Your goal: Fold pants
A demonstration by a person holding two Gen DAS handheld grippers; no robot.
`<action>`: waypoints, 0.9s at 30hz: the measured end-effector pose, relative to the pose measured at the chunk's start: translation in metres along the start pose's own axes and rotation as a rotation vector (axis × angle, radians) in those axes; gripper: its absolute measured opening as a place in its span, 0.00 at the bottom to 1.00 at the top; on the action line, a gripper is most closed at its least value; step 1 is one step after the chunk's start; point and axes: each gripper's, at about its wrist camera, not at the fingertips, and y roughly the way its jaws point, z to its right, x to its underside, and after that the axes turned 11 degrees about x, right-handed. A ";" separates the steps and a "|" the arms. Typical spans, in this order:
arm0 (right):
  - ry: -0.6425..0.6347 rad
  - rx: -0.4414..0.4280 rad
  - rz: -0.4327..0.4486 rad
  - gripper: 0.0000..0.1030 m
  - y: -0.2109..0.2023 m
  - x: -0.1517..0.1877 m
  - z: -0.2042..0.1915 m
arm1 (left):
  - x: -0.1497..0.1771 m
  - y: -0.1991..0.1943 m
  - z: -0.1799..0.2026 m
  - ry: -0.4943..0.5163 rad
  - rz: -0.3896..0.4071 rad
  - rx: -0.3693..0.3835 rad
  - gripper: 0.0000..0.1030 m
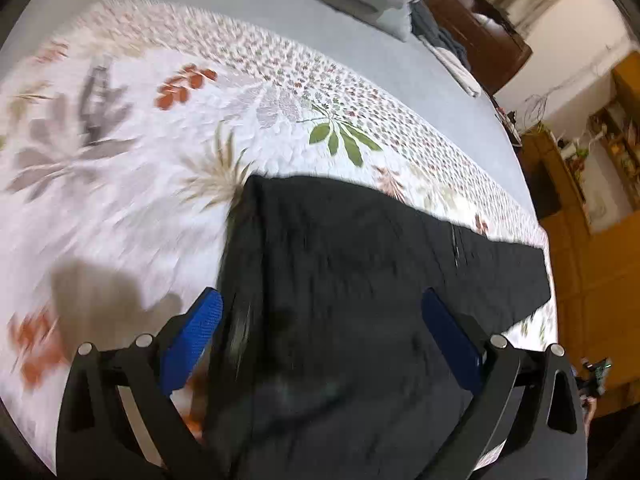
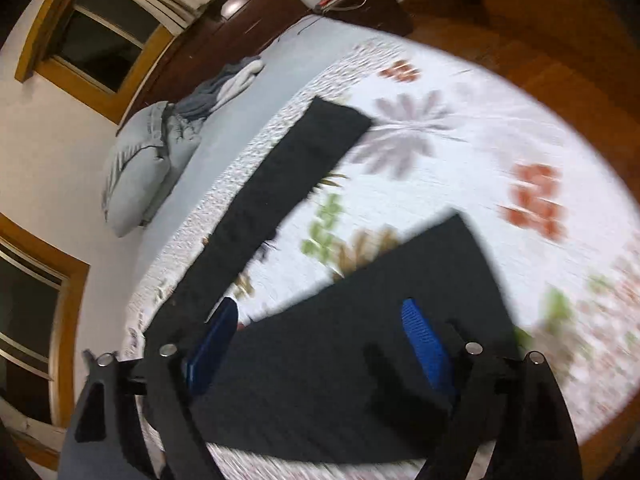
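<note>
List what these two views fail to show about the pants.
- Pants, left wrist view: the near end is cut off by the bottom edge and the gripper's frame; motion blur hides seams.
- Right wrist view: the gripper's frame covers where the two black panels meet, so the fold state is unclear.

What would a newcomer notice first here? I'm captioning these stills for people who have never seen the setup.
First, the black pants spread flat on a white flowered bedspread, one leg reaching toward the far side of the bed. Next, the blue pads of the left gripper and right gripper, both wide open above the dark cloth and holding nothing. A grey pillow lies near the headboard.
</note>
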 end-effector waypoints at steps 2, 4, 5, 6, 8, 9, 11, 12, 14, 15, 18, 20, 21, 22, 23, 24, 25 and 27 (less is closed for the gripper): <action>0.010 -0.016 -0.025 0.83 0.033 -0.017 -0.019 | -0.022 0.028 -0.015 -0.019 -0.026 -0.020 0.97; 0.000 -0.025 -0.053 0.83 0.059 -0.028 -0.033 | -0.038 0.049 -0.028 -0.040 -0.050 -0.024 0.95; -0.010 -0.024 -0.059 0.83 0.071 -0.035 -0.038 | -0.046 0.056 -0.036 -0.042 -0.057 -0.029 0.95; -0.033 -0.031 -0.072 0.83 0.088 -0.047 -0.049 | -0.054 0.066 -0.043 -0.042 -0.068 -0.039 0.95; -0.059 -0.045 -0.089 0.83 0.108 -0.064 -0.060 | -0.063 0.080 -0.055 -0.048 -0.089 -0.041 0.95; -0.078 -0.053 -0.098 0.83 0.119 -0.077 -0.068 | -0.069 0.086 -0.059 -0.047 -0.100 -0.032 0.94; -0.116 -0.057 -0.115 0.83 0.139 -0.104 -0.080 | -0.071 0.099 -0.058 -0.023 -0.144 0.005 0.60; -0.131 -0.051 -0.121 0.84 0.145 -0.114 -0.083 | -0.069 0.103 -0.054 -0.003 -0.167 0.009 0.51; -0.177 -0.021 -0.133 0.85 0.160 -0.145 -0.089 | -0.067 0.108 -0.050 0.038 -0.178 -0.016 0.46; -0.193 -0.010 -0.133 0.85 0.164 -0.156 -0.089 | -0.067 0.111 -0.052 0.033 -0.187 -0.013 0.44; -0.227 0.052 -0.110 0.87 0.179 -0.197 -0.090 | -0.069 0.109 -0.052 0.026 -0.165 0.010 0.36; -0.236 0.103 -0.109 0.87 0.196 -0.224 -0.085 | -0.067 0.110 -0.053 0.022 -0.157 0.008 0.35; -0.247 0.133 -0.108 0.87 0.203 -0.233 -0.084 | -0.067 0.113 -0.054 0.018 -0.154 0.000 0.34; -0.259 0.162 -0.106 0.87 0.210 -0.243 -0.082 | -0.066 0.113 -0.055 0.014 -0.152 -0.007 0.34; -0.275 0.182 -0.118 0.87 0.221 -0.253 -0.081 | -0.067 0.115 -0.055 0.010 -0.148 -0.016 0.33; -0.287 0.193 -0.125 0.87 0.228 -0.259 -0.080 | -0.067 0.115 -0.056 0.008 -0.146 -0.021 0.32; -0.298 0.216 -0.130 0.87 0.239 -0.267 -0.079 | -0.066 0.114 -0.057 0.005 -0.146 -0.027 0.32; -0.295 0.230 -0.144 0.87 0.257 -0.279 -0.076 | -0.067 0.117 -0.057 -0.004 -0.153 -0.040 0.32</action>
